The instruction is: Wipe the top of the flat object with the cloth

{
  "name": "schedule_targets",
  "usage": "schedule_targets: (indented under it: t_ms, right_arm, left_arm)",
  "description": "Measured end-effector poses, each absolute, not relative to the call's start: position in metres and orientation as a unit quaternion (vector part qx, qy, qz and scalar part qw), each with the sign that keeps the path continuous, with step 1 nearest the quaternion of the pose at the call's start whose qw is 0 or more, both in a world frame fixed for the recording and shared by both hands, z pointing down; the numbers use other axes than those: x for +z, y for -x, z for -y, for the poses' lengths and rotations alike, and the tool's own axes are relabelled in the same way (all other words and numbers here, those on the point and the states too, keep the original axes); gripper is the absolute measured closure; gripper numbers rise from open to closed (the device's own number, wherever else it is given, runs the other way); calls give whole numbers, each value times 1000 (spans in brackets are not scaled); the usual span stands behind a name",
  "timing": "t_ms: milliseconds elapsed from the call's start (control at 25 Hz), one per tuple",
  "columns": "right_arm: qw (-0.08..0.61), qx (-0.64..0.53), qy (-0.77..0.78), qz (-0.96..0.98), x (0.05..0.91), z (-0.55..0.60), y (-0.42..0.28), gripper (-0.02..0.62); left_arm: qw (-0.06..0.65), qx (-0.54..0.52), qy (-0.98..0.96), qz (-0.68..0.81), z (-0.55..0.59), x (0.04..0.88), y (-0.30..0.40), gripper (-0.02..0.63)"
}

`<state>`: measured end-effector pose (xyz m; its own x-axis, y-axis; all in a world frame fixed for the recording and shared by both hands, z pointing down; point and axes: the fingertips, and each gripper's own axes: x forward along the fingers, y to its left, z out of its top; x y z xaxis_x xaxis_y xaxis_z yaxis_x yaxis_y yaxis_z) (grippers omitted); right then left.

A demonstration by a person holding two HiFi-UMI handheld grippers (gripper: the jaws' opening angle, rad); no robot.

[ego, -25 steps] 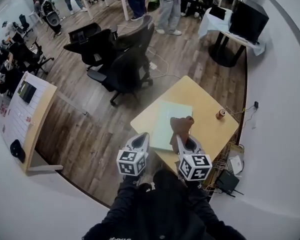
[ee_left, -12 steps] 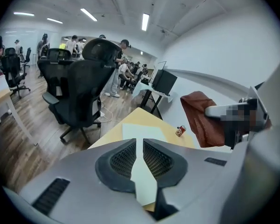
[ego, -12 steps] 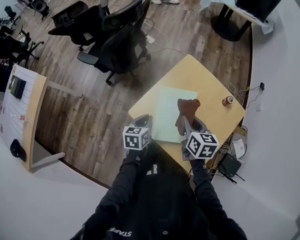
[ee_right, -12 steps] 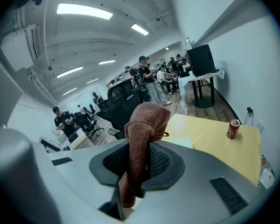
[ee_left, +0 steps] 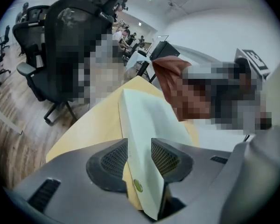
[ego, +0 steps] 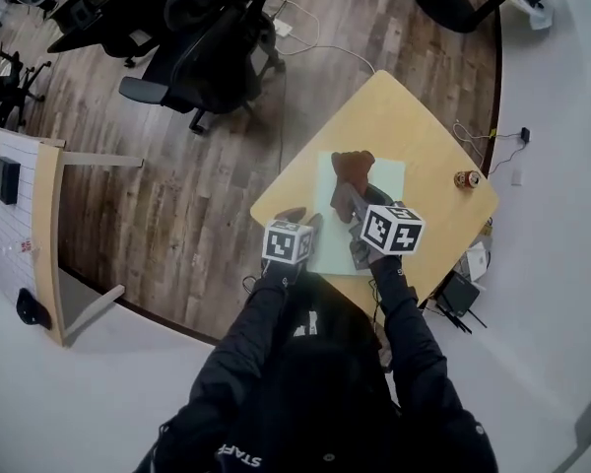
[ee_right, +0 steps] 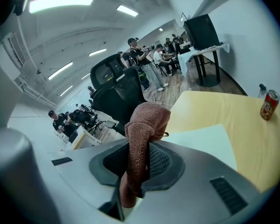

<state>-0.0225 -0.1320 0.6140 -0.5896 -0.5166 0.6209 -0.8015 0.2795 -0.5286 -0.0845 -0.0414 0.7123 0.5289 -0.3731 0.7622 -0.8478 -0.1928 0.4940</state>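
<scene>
1 cloth (ee_right: 145, 125), 1 board (ee_right: 205, 140), 1 can (ee_right: 269, 105) | right gripper (ee_right: 139, 162) clenched on cloth | left gripper (ee_left: 140, 155) released, jaws just opening, board corner between them

The white word "STAFF" is seen printed on the person's black long-sleeved garment (ego: 315, 392). The label on the small red drink can (ee_right: 269, 105) cannot be read.

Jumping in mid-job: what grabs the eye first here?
The brown cloth clamped in the right gripper, held above the pale green board on the yellow table. The left gripper has just been opening, with the board's near corner between its jaws, unpinched. A red can stands near the table's right edge.
</scene>
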Motion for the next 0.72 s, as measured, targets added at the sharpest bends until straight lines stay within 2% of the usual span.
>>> schedule_targets:
  t_ms: [360, 720]
  right_arm:
    - [182, 499, -355, 769, 688, 159, 77, 506]
    - [220, 492, -400, 741, 723, 167, 30, 506]
  left_arm:
    - [506, 267, -733, 368, 44, 739, 79, 453]
    - [513, 280, -722, 370, 45, 743, 78, 470]
